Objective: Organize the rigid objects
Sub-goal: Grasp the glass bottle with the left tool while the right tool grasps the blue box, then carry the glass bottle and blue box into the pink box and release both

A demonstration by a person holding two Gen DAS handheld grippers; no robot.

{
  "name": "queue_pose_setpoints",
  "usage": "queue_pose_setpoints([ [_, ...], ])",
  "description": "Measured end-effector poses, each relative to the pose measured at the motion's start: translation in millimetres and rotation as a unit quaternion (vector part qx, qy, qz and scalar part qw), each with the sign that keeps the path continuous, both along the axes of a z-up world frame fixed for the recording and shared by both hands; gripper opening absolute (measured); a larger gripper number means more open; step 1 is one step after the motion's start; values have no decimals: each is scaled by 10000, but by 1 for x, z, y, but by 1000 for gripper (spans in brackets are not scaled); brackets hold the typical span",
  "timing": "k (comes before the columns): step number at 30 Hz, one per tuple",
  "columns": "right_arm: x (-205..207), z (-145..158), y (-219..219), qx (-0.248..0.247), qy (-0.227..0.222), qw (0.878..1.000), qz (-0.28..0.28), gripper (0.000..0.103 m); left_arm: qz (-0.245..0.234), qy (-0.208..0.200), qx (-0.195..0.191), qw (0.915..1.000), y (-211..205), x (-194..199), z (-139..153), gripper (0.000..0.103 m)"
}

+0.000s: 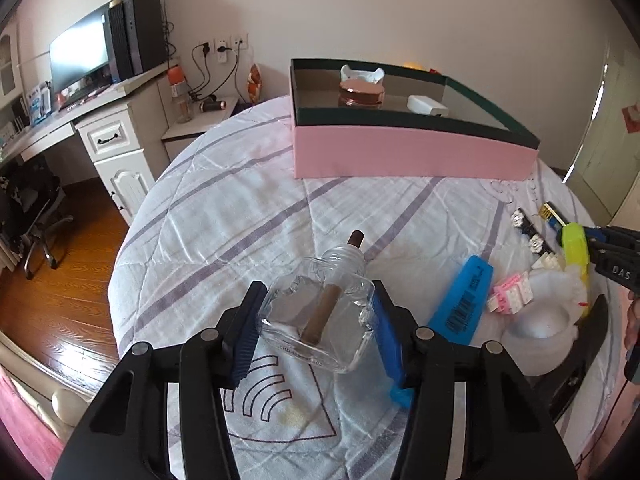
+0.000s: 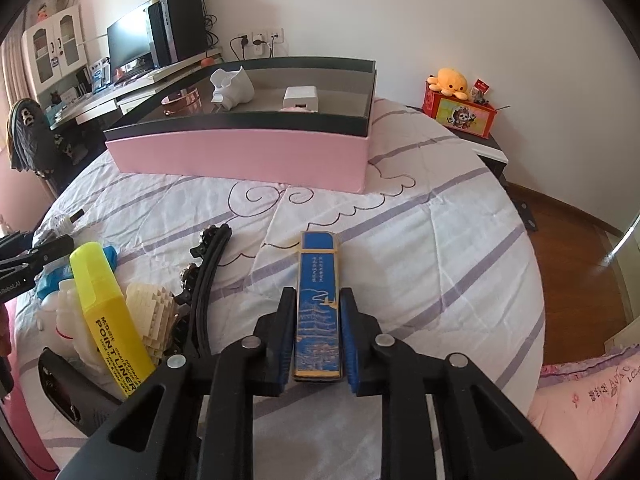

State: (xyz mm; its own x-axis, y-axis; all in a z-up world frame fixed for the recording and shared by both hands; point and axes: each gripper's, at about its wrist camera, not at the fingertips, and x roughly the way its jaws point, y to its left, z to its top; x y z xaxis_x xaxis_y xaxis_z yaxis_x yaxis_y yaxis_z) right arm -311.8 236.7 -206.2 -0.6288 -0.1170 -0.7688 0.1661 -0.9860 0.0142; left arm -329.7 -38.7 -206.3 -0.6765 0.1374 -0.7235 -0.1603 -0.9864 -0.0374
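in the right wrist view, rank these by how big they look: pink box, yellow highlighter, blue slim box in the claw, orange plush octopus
1. pink box, by far the largest.
2-3. yellow highlighter and blue slim box: similar in length, both near the camera, so I won't rank them.
4. orange plush octopus, the smallest, though it sits farthest away.

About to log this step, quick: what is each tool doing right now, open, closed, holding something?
Left tool: closed around the clear glass bottle, pads at its sides.
Right tool: shut on the blue rectangular case.
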Motion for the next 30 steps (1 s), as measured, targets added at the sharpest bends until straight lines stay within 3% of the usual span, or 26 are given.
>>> queue_pose_setpoints([
  [9,5,11,4,-31,118,9999,-13,21,-121,201,20,9997,7,1,24,52],
  [17,6,47,3,-157,464,9987,125,21,-483,498,63,9976,30,-12,57,52],
  [25,-30,82,-7,-257,726,9960,455,21,-963,641,171,9931,73,-68,92,52],
  [30,-77,89,-11,-292,684,9957,544,21,-1090,484,41,9929,105,-119,94,52],
])
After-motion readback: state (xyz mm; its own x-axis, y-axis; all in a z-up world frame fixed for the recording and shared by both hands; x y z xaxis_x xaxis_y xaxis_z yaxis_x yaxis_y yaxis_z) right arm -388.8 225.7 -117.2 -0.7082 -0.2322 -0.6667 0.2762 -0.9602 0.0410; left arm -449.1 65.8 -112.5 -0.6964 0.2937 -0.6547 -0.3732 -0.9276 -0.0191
